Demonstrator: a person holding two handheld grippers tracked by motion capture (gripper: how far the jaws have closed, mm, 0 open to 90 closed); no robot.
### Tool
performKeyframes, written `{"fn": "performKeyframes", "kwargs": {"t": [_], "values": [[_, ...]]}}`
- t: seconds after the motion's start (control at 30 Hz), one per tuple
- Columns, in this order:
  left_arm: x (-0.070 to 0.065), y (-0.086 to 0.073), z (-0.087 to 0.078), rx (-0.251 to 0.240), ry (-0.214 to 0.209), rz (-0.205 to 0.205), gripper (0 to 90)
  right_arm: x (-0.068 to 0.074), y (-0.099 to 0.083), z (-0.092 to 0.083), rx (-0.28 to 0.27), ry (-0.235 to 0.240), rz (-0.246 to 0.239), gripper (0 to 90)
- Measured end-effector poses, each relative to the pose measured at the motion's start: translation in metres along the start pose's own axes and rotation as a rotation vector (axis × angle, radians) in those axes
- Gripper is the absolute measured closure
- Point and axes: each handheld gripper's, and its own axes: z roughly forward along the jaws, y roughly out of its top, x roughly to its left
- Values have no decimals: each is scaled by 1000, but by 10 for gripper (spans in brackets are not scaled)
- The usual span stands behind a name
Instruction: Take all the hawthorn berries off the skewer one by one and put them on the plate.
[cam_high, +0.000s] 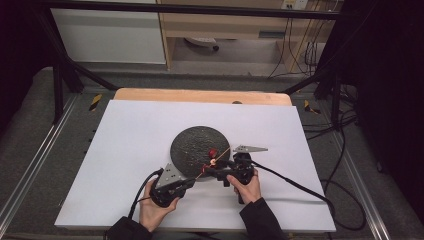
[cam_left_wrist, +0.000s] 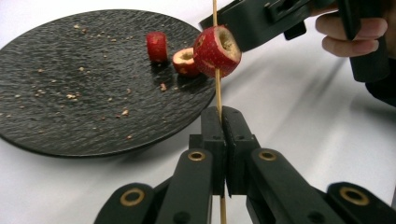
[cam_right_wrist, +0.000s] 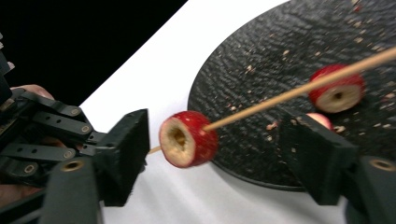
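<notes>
— What's laid out in front of you?

— A white surface (cam_high: 125, 165) with a round black plate (cam_high: 192, 145) a little toward its near edge, right of the middle. Crumbs are scattered over the plate, and two pieces of red fruit (cam_left_wrist: 157, 45) lie on it at the side nearest my hands.

— And your own hands?

— My left gripper (cam_left_wrist: 222, 122) has its jaws together, clamped on a thin wooden skewer (cam_left_wrist: 217, 88), which stands up between them. My right gripper (cam_right_wrist: 219, 154) has its jaws apart; a cored fruit piece (cam_right_wrist: 187, 138) sits between them, already on the skewer, and neither jaw presses on it.

— So where is that piece exactly?

— In the air, just off the plate's near rim, partway along the skewer above my left jaws.

— Which step are you in?

— Threading, I'd say: one piece is on, two wait on the plate.

— What does the next move call for?

— Probably holding the skewer steady while the right jaws either slide this piece down or go to the plate for another, gripping gently, since the cored fruit looks soft enough to crush.
</notes>
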Motion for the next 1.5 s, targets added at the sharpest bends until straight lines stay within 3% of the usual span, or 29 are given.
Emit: {"fn": "performKeyframes", "kwargs": {"t": [0.37,0.63,0.97,1.5], "values": [[-6,1,4,4,-10,11,880,-1,-4,4,44,60,20,556],[-5,1,0,-15,-13,9,880,-1,1,1,40,94,40,606],[0,0,-7,-24,-5,5,881,-7,14,-6,-1,58,45,610],[7,-3,-18,-41,-1,-4,881,-26,56,-33,-109,-43,62,611]]}}
